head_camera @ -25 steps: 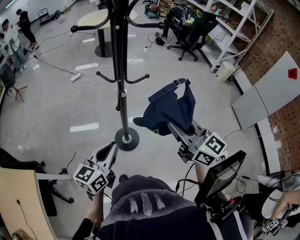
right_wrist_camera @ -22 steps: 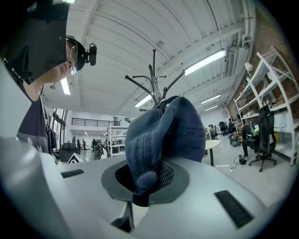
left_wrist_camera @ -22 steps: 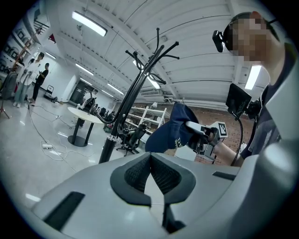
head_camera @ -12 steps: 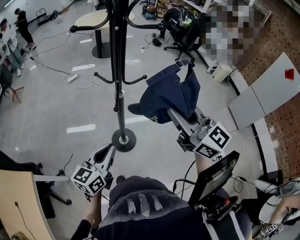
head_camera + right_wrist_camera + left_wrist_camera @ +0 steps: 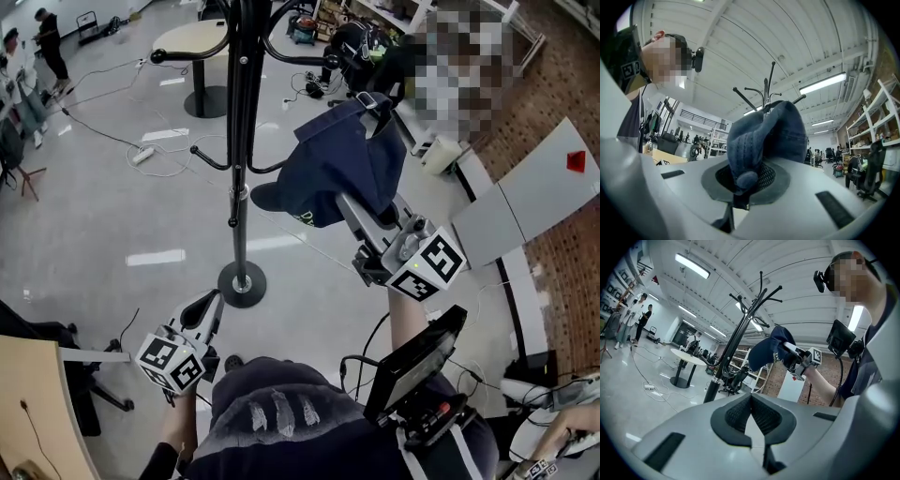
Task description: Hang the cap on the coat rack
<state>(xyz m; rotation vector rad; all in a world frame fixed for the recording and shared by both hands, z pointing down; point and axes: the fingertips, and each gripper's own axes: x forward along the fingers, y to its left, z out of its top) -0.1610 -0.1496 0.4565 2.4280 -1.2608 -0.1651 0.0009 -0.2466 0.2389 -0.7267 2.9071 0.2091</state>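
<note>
Navy cap point(image 5: 342, 173) pinched at its crown in right gripper point(image 5: 743, 185), aloft just right of coat rack point(image 5: 241, 141) pole, brim near a lower hook point(image 5: 272, 167), on none. Left gripper point(image 5: 751, 399) low, jaws pressed together, empty. Glossy grey floor point(image 5: 112, 234), loose cables point(image 5: 103, 131), round table point(image 5: 192, 37) behind. Rack top cut off in head view.

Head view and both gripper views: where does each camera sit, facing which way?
Head view: on the person's head, facing steeply down at coat rack, cap, left gripper, right gripper; torso shows.
Left gripper view: on the left gripper, facing along its shut fingers; right forearm shows.
Right gripper view: on the right gripper, facing upward past the held cap; head shows.
Shared by all: cap, coat rack.
</note>
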